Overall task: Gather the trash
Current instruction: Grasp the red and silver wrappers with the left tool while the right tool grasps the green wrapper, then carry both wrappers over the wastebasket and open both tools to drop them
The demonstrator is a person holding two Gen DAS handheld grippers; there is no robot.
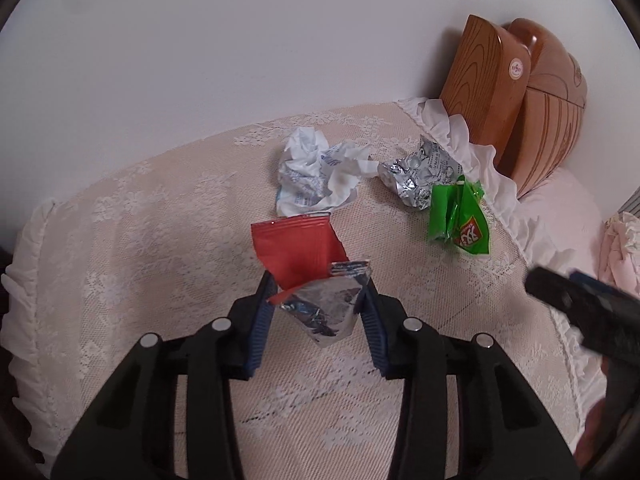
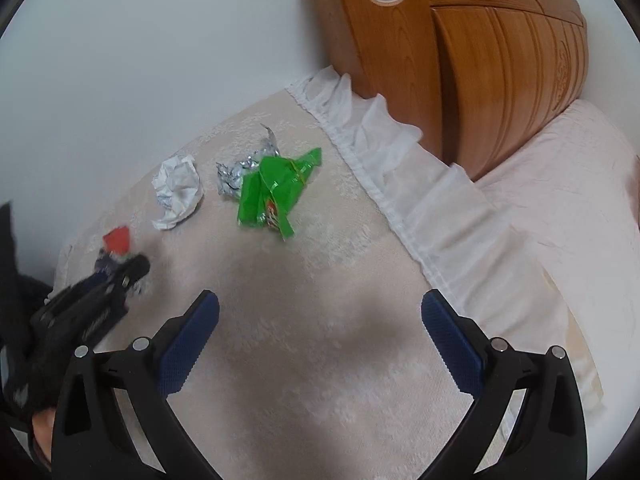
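A red wrapper (image 1: 298, 254) with its torn silver end (image 1: 324, 308) sits pinched between my left gripper's (image 1: 320, 300) fingers (image 1: 262, 312), which press on it from both sides just above the lace cloth (image 1: 160, 240). Beyond those fingertips lies a crumpled white wrapper (image 1: 316, 176); further right, a silver foil (image 1: 416, 172) touches a green packet (image 1: 458, 216). My right gripper (image 2: 320, 312) hangs over bare cloth with fingers (image 2: 188, 344) spread wide, holding nothing; the green packet is well ahead of it. A wooden headboard (image 2: 460, 60) stands behind.

Black tool (image 2: 320, 324) frames, blue ribbed pads (image 2: 186, 346), silver screws (image 2: 140, 344)
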